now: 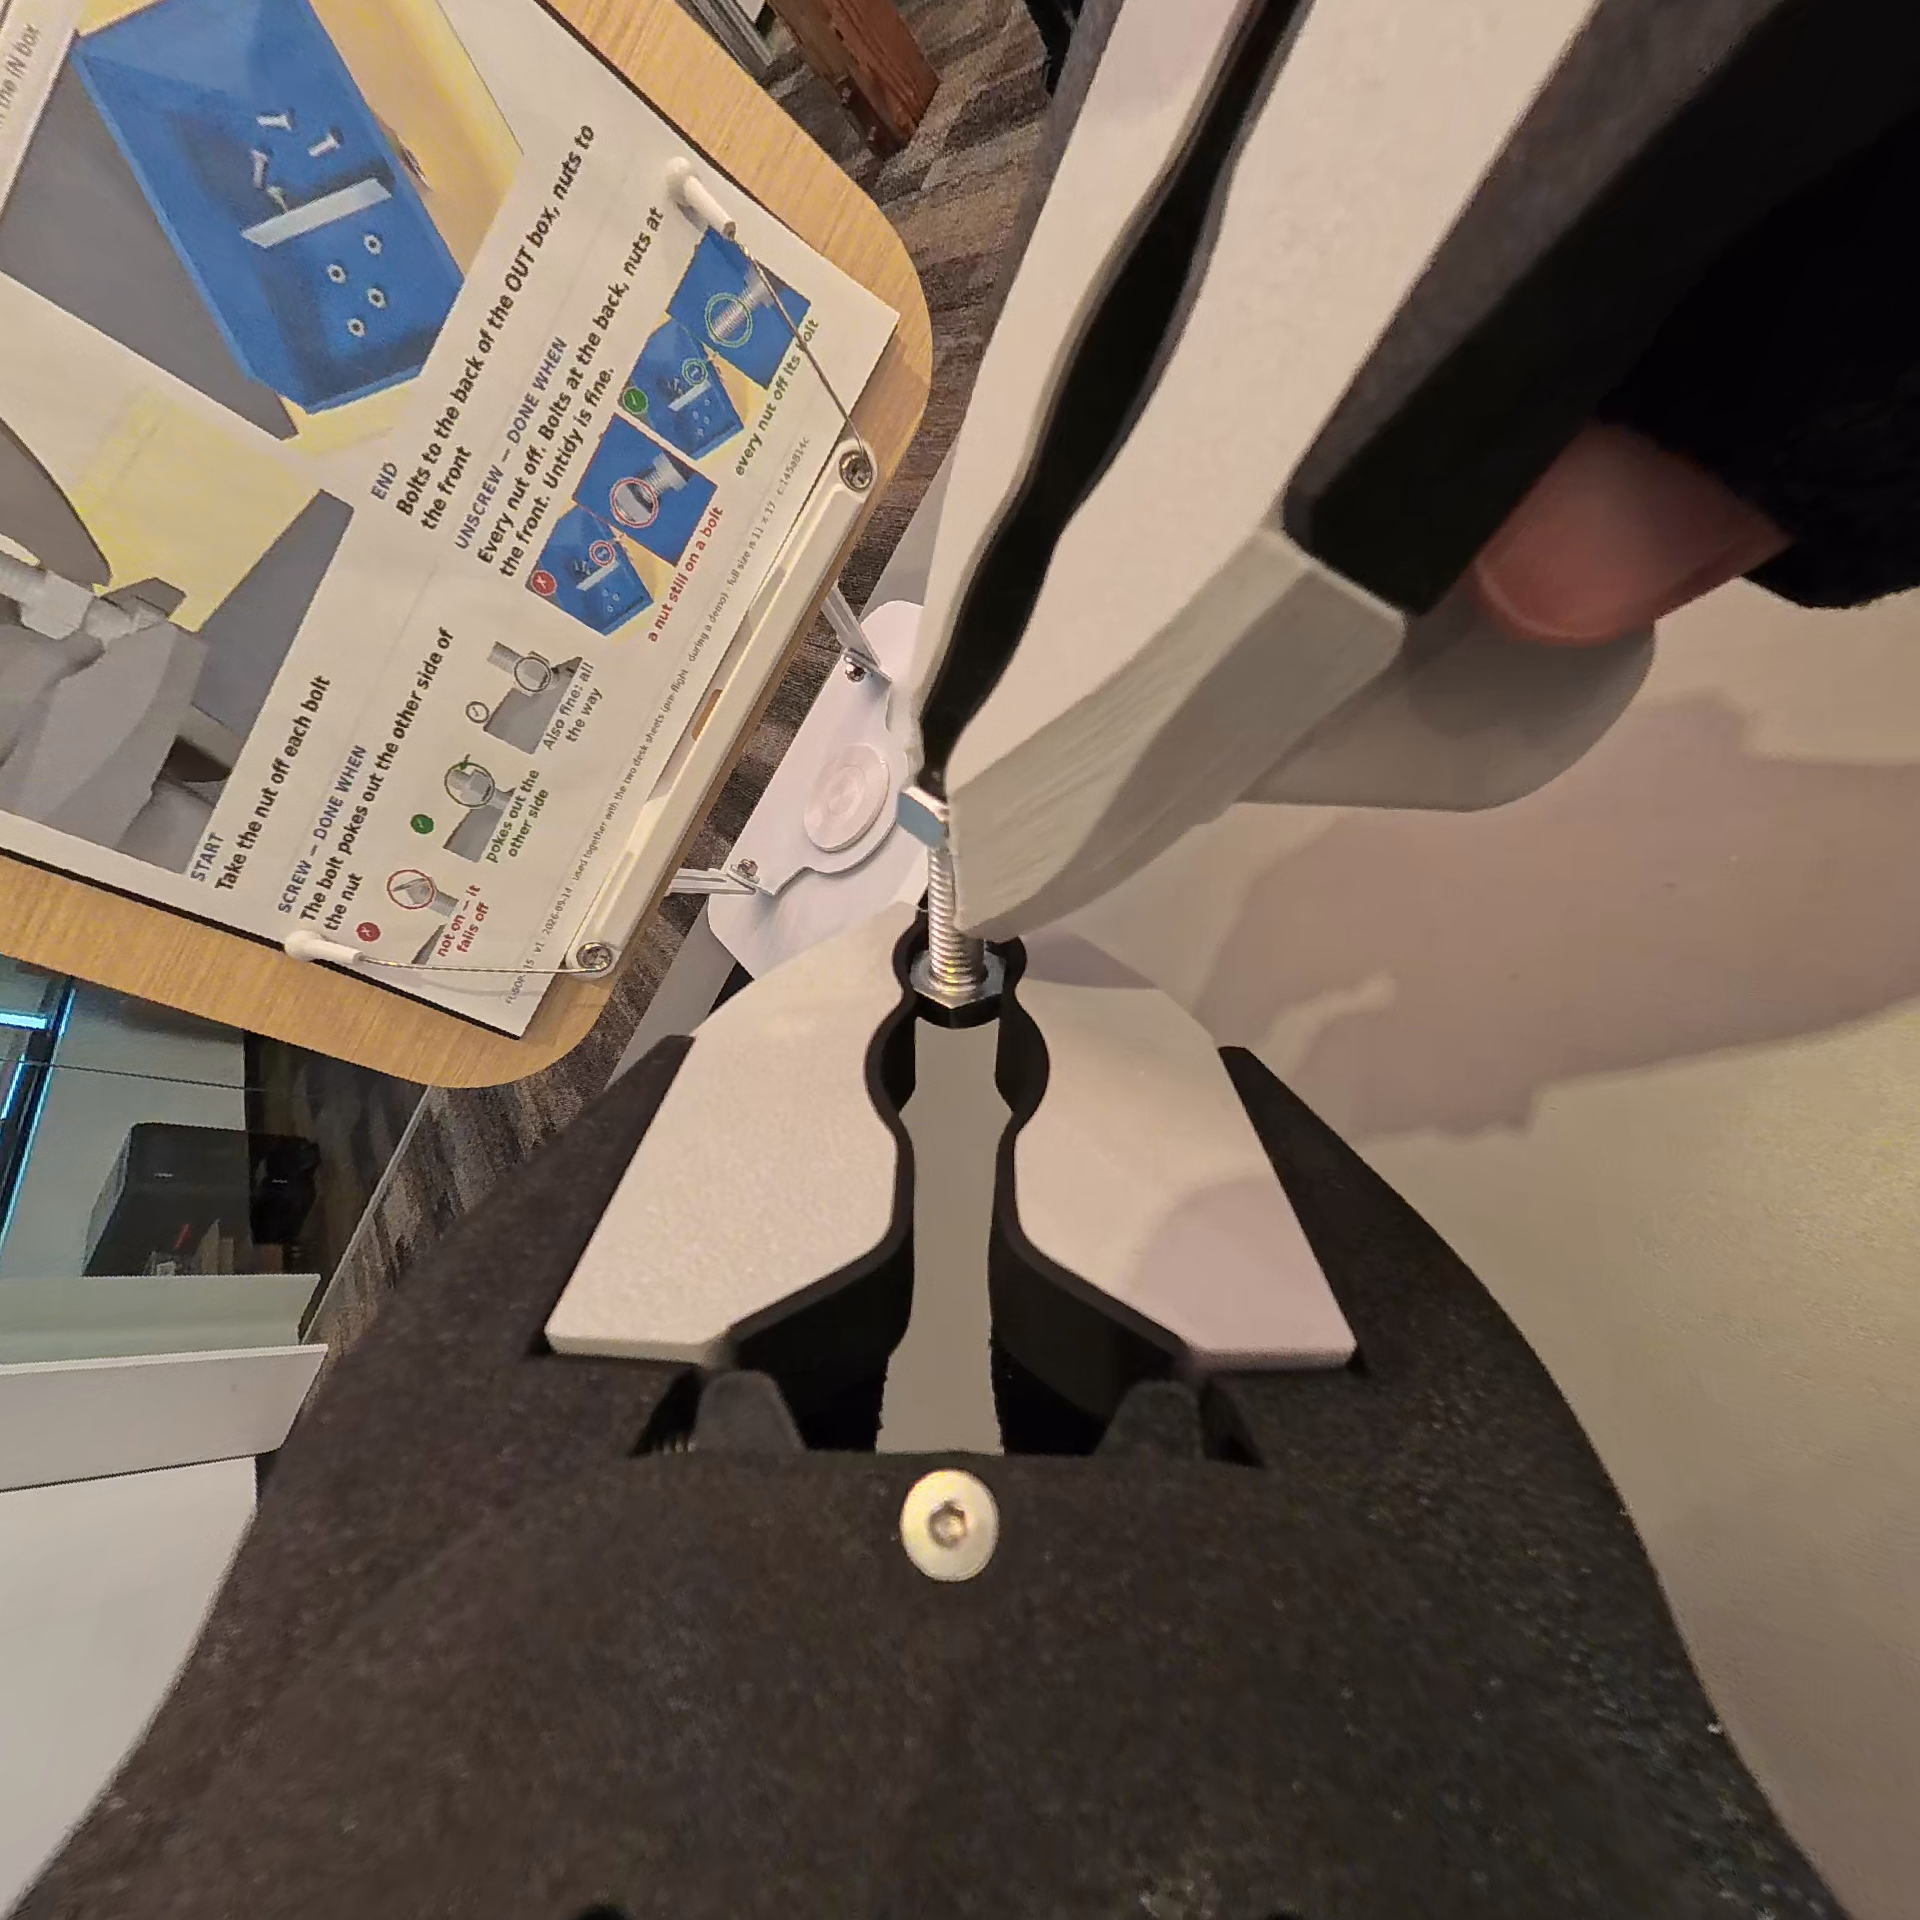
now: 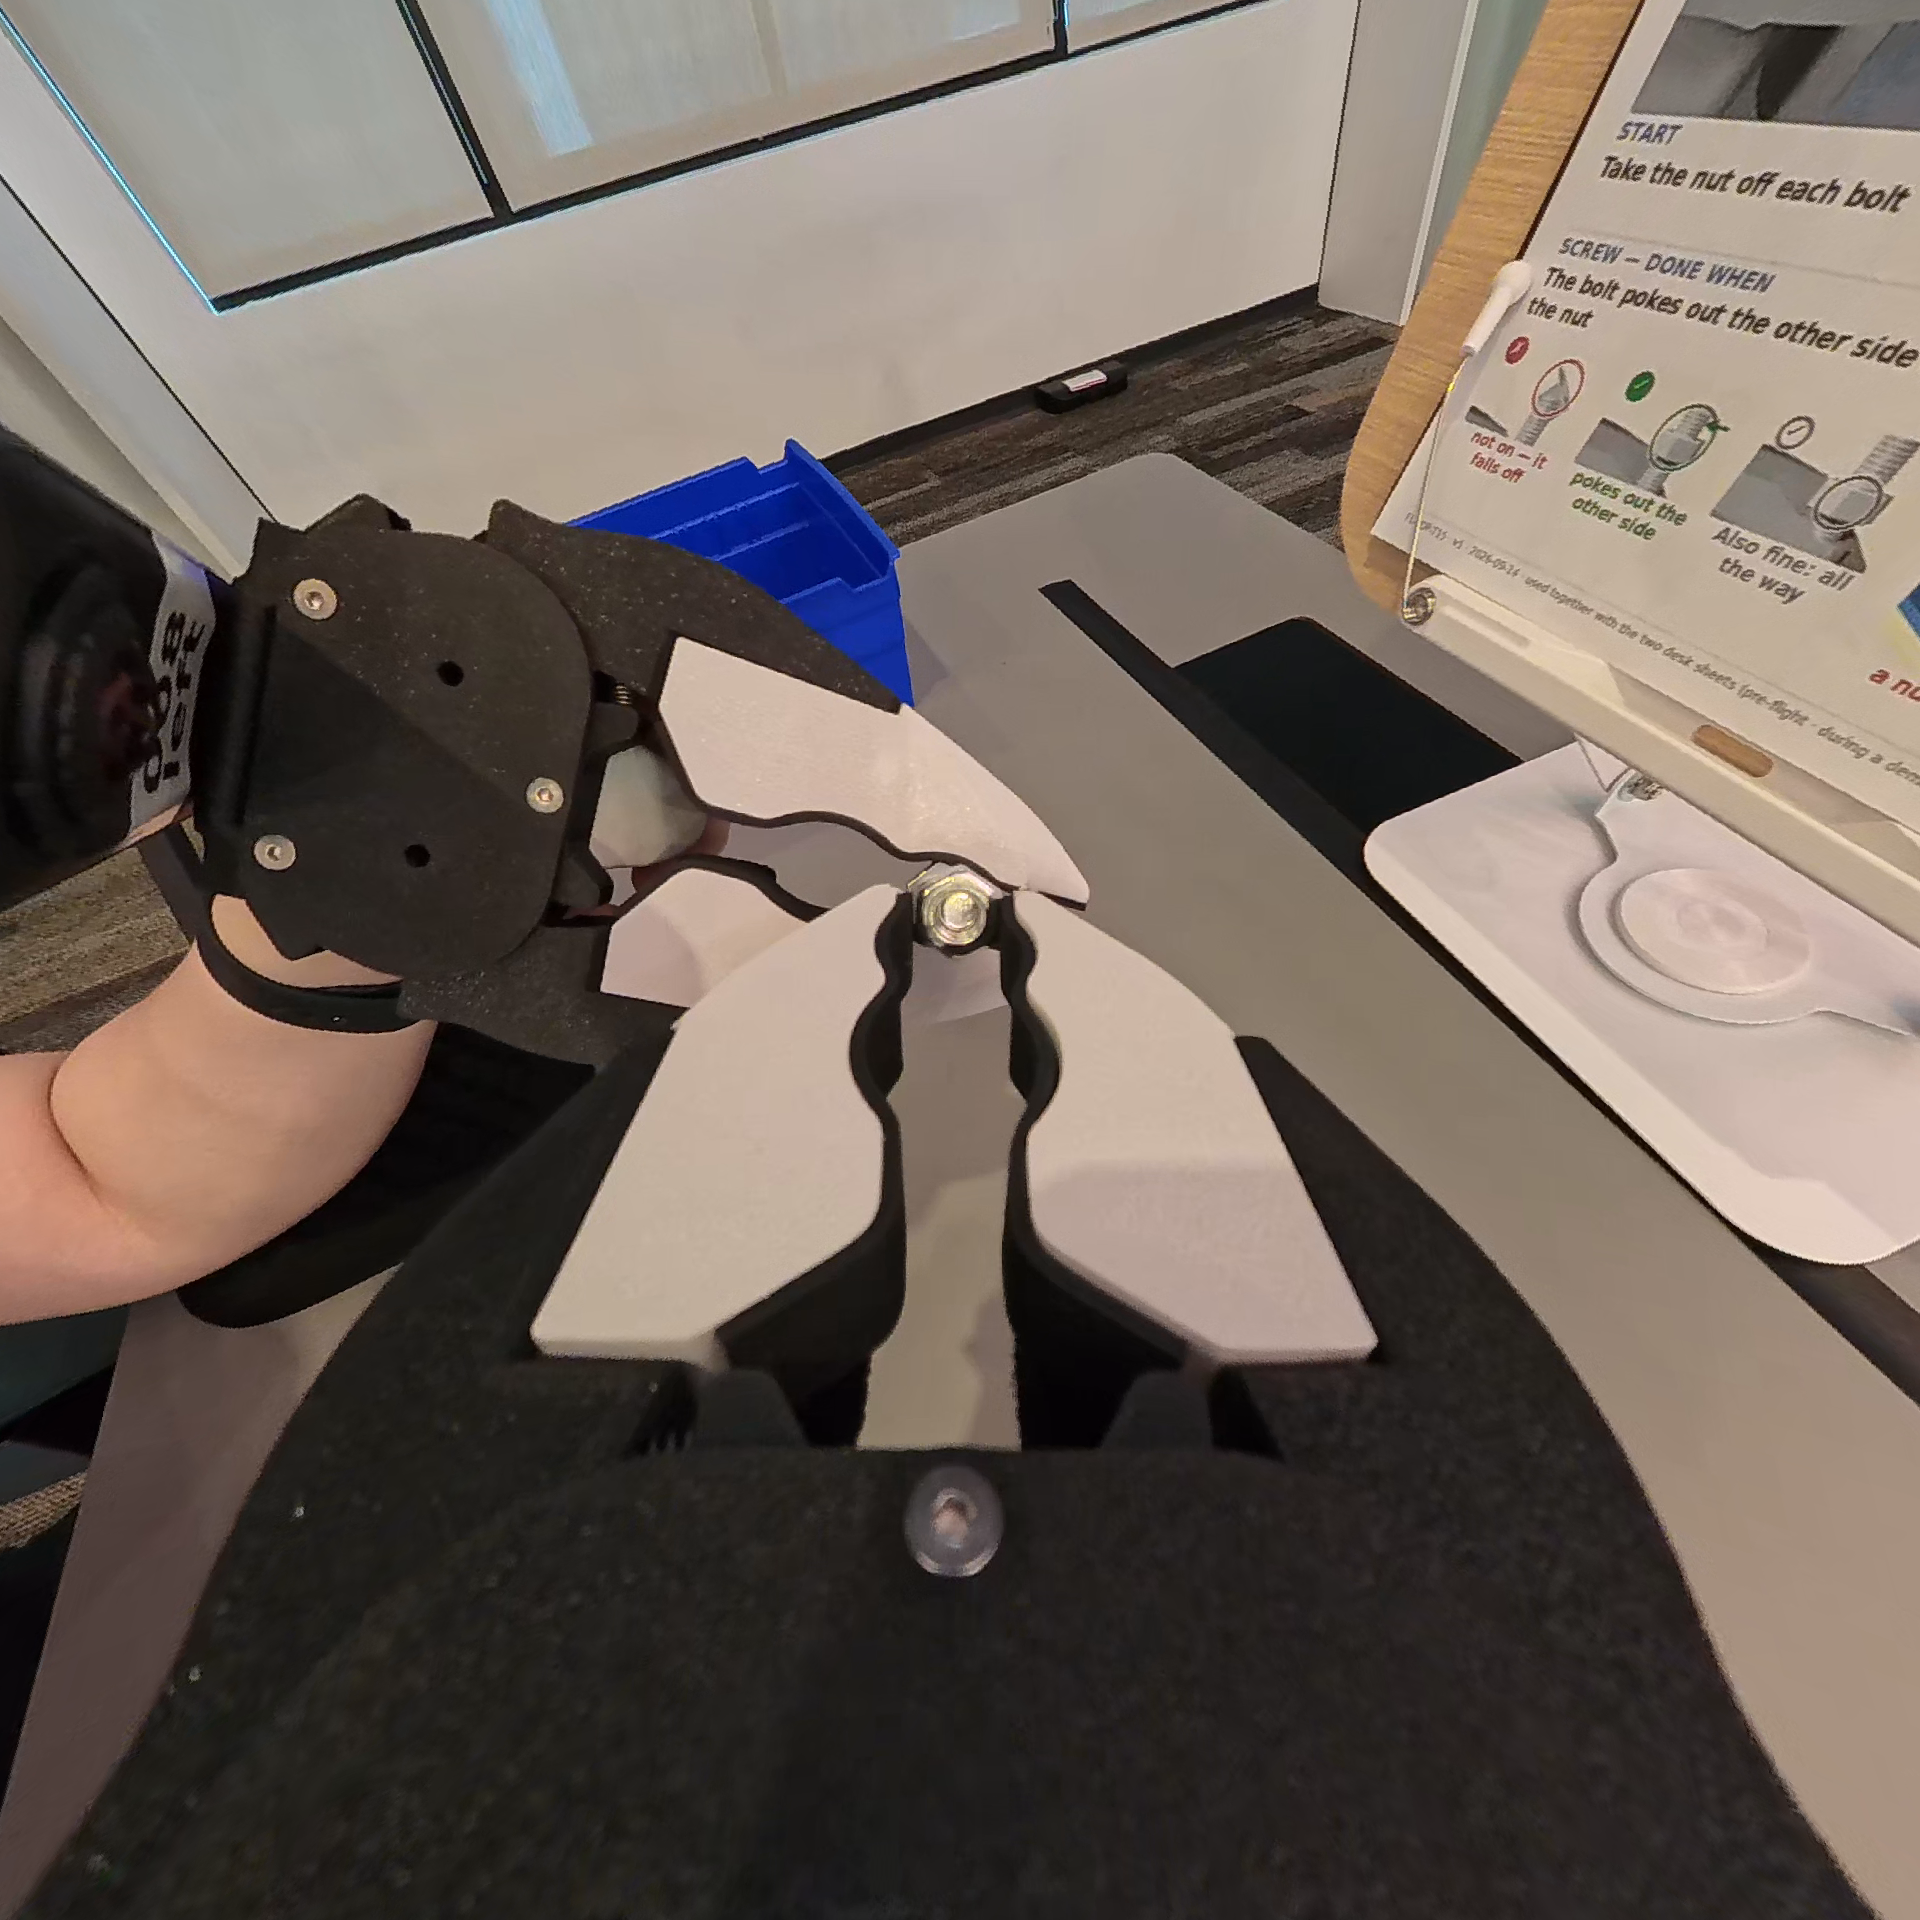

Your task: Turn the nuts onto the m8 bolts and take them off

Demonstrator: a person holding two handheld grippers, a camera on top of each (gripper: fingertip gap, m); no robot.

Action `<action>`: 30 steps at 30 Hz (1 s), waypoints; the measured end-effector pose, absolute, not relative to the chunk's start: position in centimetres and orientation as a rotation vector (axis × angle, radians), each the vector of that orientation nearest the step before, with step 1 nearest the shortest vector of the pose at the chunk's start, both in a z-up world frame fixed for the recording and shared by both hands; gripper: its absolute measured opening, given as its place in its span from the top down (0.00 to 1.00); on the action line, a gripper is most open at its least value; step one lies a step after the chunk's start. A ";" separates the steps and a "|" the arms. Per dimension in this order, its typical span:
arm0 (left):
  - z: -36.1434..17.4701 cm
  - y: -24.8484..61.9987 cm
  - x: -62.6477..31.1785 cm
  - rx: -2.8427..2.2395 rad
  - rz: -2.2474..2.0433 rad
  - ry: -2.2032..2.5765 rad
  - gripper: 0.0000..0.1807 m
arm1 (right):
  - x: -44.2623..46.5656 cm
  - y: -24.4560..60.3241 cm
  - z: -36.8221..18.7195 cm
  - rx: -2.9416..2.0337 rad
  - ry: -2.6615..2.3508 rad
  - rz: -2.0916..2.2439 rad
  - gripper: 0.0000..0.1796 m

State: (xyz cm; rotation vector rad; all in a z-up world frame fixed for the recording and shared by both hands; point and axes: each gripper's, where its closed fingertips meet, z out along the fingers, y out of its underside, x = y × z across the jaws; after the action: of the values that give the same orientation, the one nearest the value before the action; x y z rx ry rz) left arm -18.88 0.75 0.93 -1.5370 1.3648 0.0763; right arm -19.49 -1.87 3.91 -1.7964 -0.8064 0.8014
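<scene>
Above the grey table [image 2: 1195,727], left gripper [image 1: 958,982] is closed on the hex nut [image 1: 954,982]; right gripper [image 2: 951,920] clamps the bolt [image 1: 943,914] head. Blue bin [image 2: 769,551] sits behind.

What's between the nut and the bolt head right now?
Only bare thread of the bolt, seen in the left wrist view: the left tool grips the nut, the right tool the bolt head.

Printed instruction sheet [image 1: 436,499] on stand; gripper tag [image 2: 171,717], perhaps lettered.
</scene>
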 end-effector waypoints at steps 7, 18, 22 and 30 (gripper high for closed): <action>1.2 0.6 -18.9 -1.536 0.043 1.357 0.94 | -19.7 -2.0 3.7 -1.797 -0.841 0.772 0.89; 1.7 -1.3 -18.8 -1.472 -0.227 1.438 0.94 | -18.8 -4.0 5.2 -1.667 -1.121 0.549 0.76; 1.7 -3.8 -18.2 -1.376 -0.428 1.544 0.94 | -18.6 -6.9 6.3 -1.494 -1.330 0.488 0.78; 1.8 -8.0 -17.0 -1.287 -0.759 1.663 0.94 | -19.0 -10.0 6.5 -1.280 -1.543 0.328 0.81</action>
State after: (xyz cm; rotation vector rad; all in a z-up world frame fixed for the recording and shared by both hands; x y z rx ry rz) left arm -16.98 -8.01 1.83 -1.2866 1.6633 -0.7586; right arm -19.01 -10.04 6.51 -1.2799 -1.5426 0.3284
